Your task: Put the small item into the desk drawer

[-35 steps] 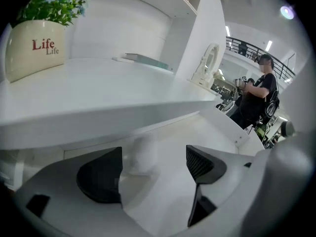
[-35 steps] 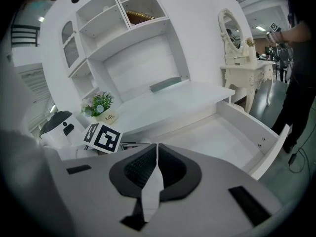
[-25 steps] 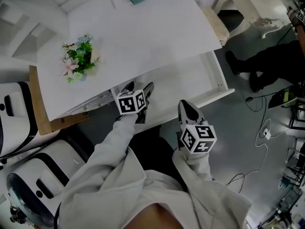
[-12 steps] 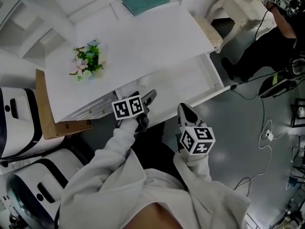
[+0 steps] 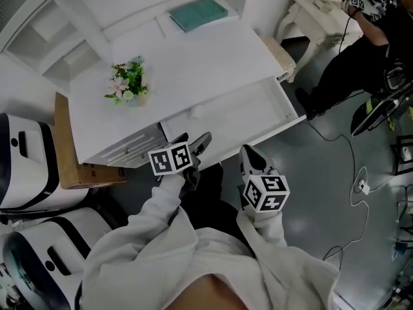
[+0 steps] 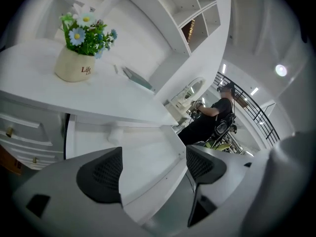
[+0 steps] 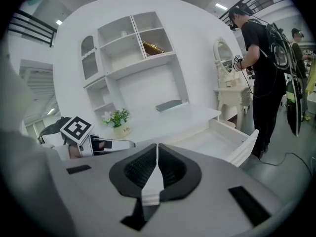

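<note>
The white desk (image 5: 193,57) has its wide drawer (image 5: 258,102) pulled out, and its bare floor shows in the head view. My left gripper (image 5: 193,141) is open at the drawer's front edge, near its left end. In the left gripper view the left gripper (image 6: 153,169) has the drawer's front lip (image 6: 148,191) between its spread jaws. My right gripper (image 5: 250,154) hangs just in front of the drawer, over the floor. The right gripper (image 7: 157,169) is shut on a small, thin white item (image 7: 150,189).
A flower pot (image 5: 129,82) and a teal book (image 5: 198,13) sit on the desk top. Small shut drawers (image 5: 129,148) and a cardboard box (image 5: 77,173) are to the left, beside a white machine (image 5: 26,154). A person in black (image 5: 361,37) stands at right; cables (image 5: 355,179) cross the floor.
The head view has swung, so the desk now sits further up and to the right. Both grippers keep about the same place at the drawer's front. The person in black has shifted to the upper right.
</note>
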The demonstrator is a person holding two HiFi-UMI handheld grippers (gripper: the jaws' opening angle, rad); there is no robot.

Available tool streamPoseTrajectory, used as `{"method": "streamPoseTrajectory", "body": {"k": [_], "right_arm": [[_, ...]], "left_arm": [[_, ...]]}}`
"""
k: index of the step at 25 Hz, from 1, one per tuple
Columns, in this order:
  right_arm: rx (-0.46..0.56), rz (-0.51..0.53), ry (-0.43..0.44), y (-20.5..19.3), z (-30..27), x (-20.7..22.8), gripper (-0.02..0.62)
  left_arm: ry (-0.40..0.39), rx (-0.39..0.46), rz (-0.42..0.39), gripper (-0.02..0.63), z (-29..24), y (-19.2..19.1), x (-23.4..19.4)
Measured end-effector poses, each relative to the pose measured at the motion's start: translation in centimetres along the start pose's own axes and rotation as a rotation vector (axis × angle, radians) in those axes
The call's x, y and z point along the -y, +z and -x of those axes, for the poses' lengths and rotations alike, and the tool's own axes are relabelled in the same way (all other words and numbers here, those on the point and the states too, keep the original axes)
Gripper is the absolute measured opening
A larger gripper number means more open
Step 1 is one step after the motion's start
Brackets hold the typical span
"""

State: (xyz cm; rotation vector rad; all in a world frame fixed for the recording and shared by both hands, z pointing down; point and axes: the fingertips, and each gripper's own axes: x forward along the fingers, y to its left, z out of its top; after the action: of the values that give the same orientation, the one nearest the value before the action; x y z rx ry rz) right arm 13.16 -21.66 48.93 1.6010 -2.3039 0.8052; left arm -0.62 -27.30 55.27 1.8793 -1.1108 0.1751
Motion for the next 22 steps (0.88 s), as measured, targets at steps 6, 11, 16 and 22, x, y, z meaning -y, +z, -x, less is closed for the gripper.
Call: {"method": "streamPoseTrajectory", "body": {"k": [6,11,16,22], "right_arm": [[0.025,0.037,0.012,0.2,1.6,-1.5,0.035],[0.049,0.05,0.01,0.6,2.6,-2.1,0.035],[0.068,0.065,0.011,0.7,3.4,-2.7,0.035],[0.097,0.072,0.016,1.1,4.2,-3.6,0.035]], "left_arm": [[0.015,0.068,-0.117,0.403,3.2,0.4,0.7],[0.024,0.124,-0.241,0.403,5.7,1.1,1.6],[0.013,0.204,-0.346,0.403,8.1,2.1,2.5],[-0.036,0.272,-0.461,0.403,10.6,3.3,4.7]]}}
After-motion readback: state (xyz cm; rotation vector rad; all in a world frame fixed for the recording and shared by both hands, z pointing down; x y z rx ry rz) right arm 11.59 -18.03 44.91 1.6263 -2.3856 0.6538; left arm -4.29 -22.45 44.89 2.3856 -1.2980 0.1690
